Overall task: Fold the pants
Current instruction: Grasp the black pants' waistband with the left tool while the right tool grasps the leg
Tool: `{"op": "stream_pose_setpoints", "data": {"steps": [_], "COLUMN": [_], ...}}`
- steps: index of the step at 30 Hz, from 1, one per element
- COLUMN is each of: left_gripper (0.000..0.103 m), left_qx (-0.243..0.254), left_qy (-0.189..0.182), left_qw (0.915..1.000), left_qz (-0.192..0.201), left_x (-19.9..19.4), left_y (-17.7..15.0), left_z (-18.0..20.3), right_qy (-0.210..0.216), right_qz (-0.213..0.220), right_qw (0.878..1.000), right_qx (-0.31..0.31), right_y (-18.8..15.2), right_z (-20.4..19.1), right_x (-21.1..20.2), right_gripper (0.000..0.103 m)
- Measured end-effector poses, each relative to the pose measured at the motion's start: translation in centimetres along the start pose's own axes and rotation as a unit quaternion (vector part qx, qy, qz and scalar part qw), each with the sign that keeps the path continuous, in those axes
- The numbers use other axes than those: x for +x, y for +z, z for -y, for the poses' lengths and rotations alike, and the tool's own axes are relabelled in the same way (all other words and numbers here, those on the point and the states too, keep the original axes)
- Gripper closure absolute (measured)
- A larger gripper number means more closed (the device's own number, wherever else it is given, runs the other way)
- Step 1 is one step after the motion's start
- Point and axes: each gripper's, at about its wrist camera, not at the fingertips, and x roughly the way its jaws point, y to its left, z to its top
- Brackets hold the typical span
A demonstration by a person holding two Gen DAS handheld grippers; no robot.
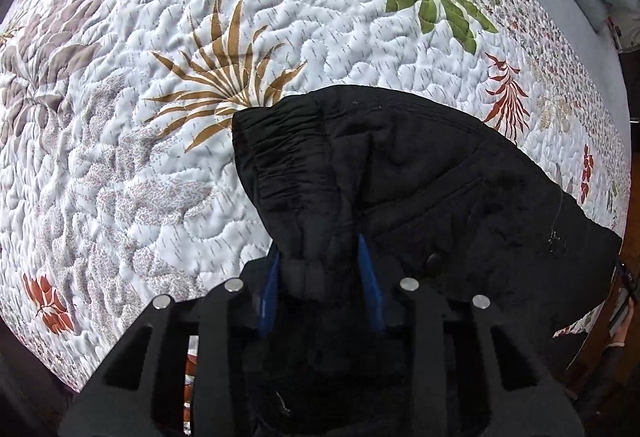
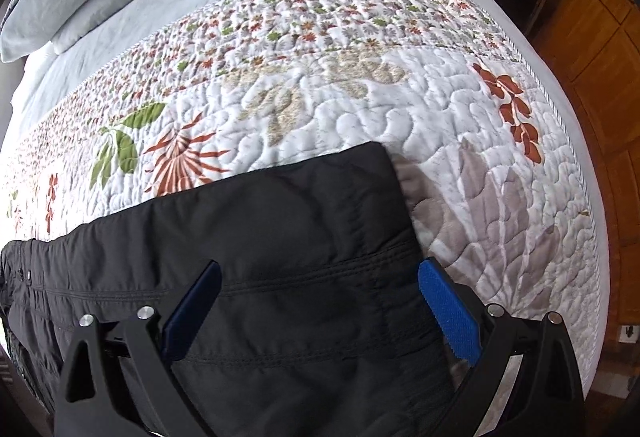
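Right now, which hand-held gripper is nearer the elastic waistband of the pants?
Left. The left hand-held gripper grips bunched fabric just below the waistband. The right hand-held gripper hangs open over the pant legs, far from it.

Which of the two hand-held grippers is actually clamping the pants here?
The left hand-held gripper: its blue fingers pinch a bunch of the black pants. The right hand-held gripper is spread wide over flat fabric.

Left tongs (image 1: 320,277) pinched nearly closed (blue pads close together); right tongs (image 2: 320,301) spread wide.
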Motion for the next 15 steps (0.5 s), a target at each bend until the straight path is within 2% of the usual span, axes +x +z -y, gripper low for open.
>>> {"op": "stream_pose_setpoints", "data": {"steps": [7, 11, 15], "left_gripper": [0.069, 0.069, 0.067], "left_qx": [0.002, 0.003, 0.002], "left_qy": [-0.001, 0.004, 0.01], "left_qw": [1.0, 1.0, 1.0], "left_qz": [0.005, 0.004, 0.002], "left_x": [0.0, 0.3, 0.8], "left_y": [0.0, -0.4, 0.0], "left_z": [-0.1, -0.4, 0.1], "right_qy": [0.039, 0.016, -0.038], "right_qz": [-0.006, -0.015, -0.026], "right_qw": [0.999, 1.0, 0.999], "right_qx": [0.035, 0.014, -0.027], "right_y": [1.6, 2.2, 3.0], "right_z": [2.6, 1.7, -0.4], "right_x": [0.5, 1.8, 3.1], "right_gripper": [0.003, 0.005, 0.022]}}
